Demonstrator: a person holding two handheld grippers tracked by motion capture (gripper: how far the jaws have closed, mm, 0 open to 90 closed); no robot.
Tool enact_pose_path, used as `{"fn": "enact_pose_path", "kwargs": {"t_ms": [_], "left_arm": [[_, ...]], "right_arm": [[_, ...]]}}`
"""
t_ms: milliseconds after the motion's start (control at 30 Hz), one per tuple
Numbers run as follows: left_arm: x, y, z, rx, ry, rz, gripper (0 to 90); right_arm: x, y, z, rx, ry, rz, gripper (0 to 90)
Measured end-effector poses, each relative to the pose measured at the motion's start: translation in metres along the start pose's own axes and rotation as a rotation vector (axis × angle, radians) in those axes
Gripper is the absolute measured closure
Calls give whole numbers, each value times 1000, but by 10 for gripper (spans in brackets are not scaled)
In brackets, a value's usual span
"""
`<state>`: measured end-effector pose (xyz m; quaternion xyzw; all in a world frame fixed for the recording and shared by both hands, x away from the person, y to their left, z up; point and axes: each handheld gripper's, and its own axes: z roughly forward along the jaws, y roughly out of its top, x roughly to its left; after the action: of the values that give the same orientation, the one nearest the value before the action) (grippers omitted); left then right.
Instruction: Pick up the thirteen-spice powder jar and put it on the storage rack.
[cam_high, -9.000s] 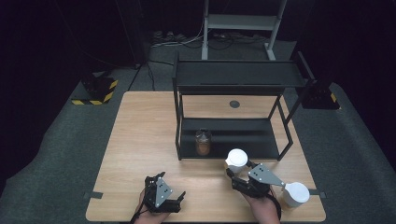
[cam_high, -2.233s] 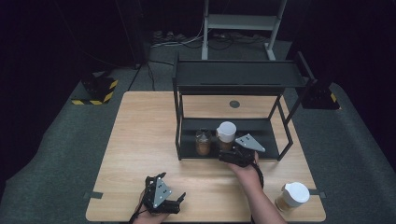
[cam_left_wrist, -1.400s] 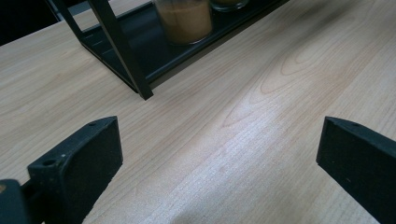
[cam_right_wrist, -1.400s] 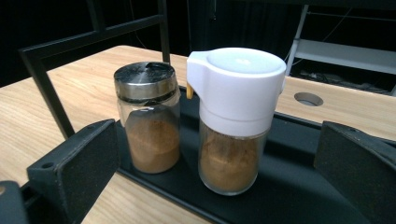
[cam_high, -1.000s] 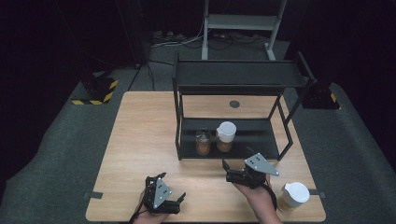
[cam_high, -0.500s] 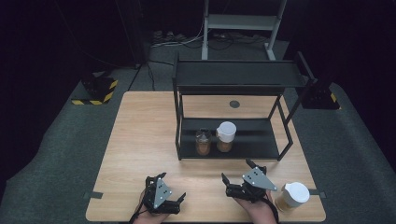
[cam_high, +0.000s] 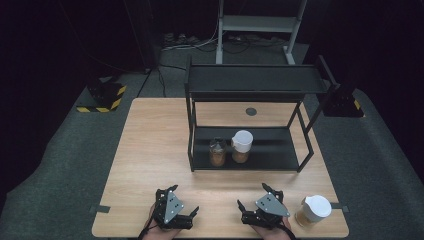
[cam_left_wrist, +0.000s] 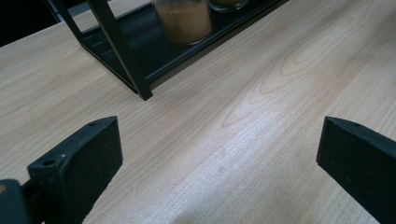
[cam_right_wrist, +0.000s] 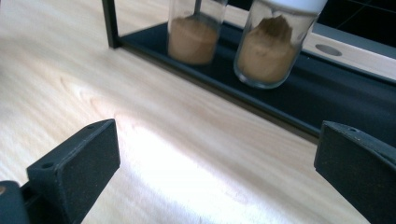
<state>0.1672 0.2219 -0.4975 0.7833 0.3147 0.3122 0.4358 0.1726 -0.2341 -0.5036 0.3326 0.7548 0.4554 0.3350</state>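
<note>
Left gripper view: jar with brown powder (cam_left_wrist: 183, 21) cut off at top edge, only the lower body shows; second jar (cam_left_wrist: 227, 3) beside it is a sliver of base. Rack post (cam_left_wrist: 116, 46) runs out of frame. Right gripper view: uncapped jar (cam_right_wrist: 195, 32) loses its top; white-lidded jar (cam_right_wrist: 275, 39) keeps just the lid's lower rim. High view: wrists cropped at bottom edge; jar at table's right corner (cam_high: 314, 212) is probably powder-filled, too small to confirm.
</note>
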Motion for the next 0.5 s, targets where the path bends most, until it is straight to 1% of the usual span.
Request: {"fn": "enact_pose_path", "kwargs": {"t_ms": [33,100,233,333,400,500], "left_arm": [[0,0,0,0,1,0,6],[0,1,0,3,-1,2,6],[1,-1,0,-3,-4,-4,6],[1,-2,-1,-10,-4,-1,6],[0,0,0,0,-5,11,6],[-4,2,1,13,8,30,6]], "right_arm": [[1,1,0,10,1,-10,0],[4,0,-1,3,-4,-35,0],[5,5,1,36,5,-62,0],[6,7,2,47,5,-68,0],[7,6,2,44,-2,-67,0],[3,7,2,46,11,-57,0]]}}
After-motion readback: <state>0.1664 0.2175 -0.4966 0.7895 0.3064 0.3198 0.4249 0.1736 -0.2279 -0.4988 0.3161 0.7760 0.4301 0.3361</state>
